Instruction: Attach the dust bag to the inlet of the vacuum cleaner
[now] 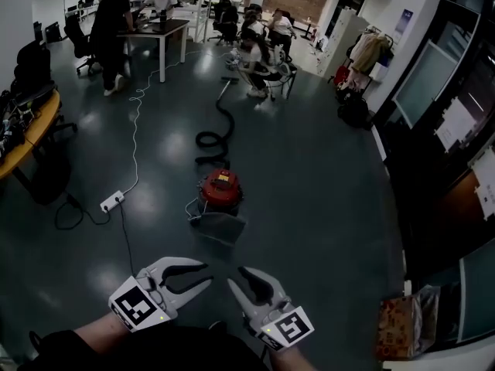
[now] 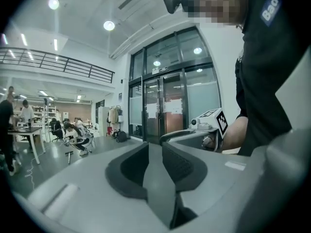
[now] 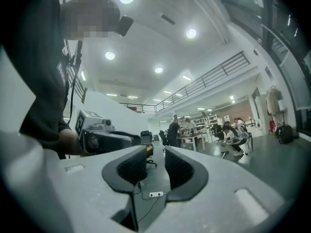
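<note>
A red vacuum cleaner (image 1: 220,190) stands on the dark floor in the middle of the head view, and its black hose (image 1: 215,134) snakes away behind it. A grey dust bag (image 1: 220,227) lies on the floor just in front of it. My left gripper (image 1: 207,274) and right gripper (image 1: 238,278) are held up side by side at the bottom of that view, well short of the bag. Both are open with nothing between their jaws. The left gripper (image 2: 154,148) faces glass doors, with the right gripper's body (image 2: 194,136) beside it. The right gripper (image 3: 155,153) faces the room, with the left gripper's body (image 3: 109,139) beside it.
A white power strip (image 1: 112,201) with a long cable lies left of the vacuum cleaner. A curved yellow table (image 1: 23,141) stands at the left edge. Several people are at desks (image 1: 158,29) far back. A patterned bag (image 1: 402,327) stands at the lower right by the glass wall.
</note>
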### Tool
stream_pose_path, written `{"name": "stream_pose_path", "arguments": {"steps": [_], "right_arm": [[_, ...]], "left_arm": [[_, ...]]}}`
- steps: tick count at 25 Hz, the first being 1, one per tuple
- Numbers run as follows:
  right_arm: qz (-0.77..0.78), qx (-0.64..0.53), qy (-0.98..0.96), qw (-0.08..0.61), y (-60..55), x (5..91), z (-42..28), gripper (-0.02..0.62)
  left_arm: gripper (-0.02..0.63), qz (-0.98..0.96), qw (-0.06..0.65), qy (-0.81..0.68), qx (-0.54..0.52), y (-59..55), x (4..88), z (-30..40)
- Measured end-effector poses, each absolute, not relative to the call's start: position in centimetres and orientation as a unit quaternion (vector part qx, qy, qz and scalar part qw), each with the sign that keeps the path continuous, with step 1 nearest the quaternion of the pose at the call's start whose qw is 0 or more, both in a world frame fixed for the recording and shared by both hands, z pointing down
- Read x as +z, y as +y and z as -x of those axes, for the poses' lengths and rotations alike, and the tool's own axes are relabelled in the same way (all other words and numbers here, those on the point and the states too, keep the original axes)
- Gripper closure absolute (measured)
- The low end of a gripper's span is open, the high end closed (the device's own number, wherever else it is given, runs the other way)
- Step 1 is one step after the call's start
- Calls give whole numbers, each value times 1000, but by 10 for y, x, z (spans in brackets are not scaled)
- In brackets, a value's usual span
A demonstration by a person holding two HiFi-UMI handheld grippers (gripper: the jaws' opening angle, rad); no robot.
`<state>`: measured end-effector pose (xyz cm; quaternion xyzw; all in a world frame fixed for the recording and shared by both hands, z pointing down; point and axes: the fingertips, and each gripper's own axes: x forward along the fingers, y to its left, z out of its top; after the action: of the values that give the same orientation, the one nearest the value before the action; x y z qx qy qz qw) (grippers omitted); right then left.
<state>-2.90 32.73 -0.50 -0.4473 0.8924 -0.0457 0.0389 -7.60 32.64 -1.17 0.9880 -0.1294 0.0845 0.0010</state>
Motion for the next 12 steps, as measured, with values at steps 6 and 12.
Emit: {"name": "stream_pose_path", "arguments": {"steps": [6,12], "right_arm": [[442,-47,895,41,344,-18,66,519],[429,-40,901,42,354,-25,93,592]], "left_arm": [[578,-993,-9,-108,54,345,-21,98],[604,-993,14,-110,33,345,-19,117]]}}
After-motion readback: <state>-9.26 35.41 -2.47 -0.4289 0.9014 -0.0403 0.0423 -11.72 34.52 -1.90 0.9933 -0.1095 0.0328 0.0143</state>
